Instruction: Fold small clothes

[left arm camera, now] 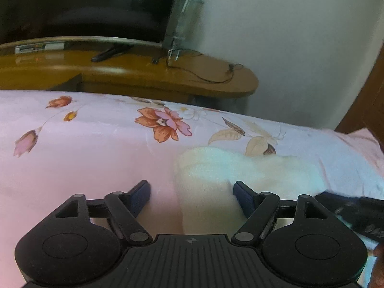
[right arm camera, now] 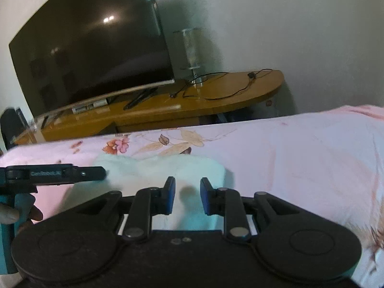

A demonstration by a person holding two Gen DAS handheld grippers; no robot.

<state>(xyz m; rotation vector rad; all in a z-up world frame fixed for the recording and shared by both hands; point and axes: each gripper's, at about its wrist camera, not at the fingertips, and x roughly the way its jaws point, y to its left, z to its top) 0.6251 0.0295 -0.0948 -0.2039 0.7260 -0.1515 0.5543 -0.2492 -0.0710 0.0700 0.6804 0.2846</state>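
Note:
A small white fluffy garment [left arm camera: 228,168] lies flat on the pink floral bedsheet [left arm camera: 84,144]. My left gripper [left arm camera: 190,187] stands wide open just above it. The garment's left edge runs between the jaws, and neither blue pad presses on it. In the right wrist view the same garment [right arm camera: 148,168] lies ahead of and under my right gripper [right arm camera: 187,184]. Its jaws stand a narrow gap apart, with the cloth showing through the gap and nothing pinched. The left gripper [right arm camera: 102,172] reaches in from the left over the garment's left end, with a hand [right arm camera: 14,213] on its teal handle.
Beyond the bed's far edge stands a wooden TV stand [right arm camera: 228,96] with a large dark television [right arm camera: 91,48], loose black cables [right arm camera: 216,88] and a clear glass piece [right arm camera: 192,48]. A white wall is behind. The sheet [right arm camera: 300,156] stretches off to the right.

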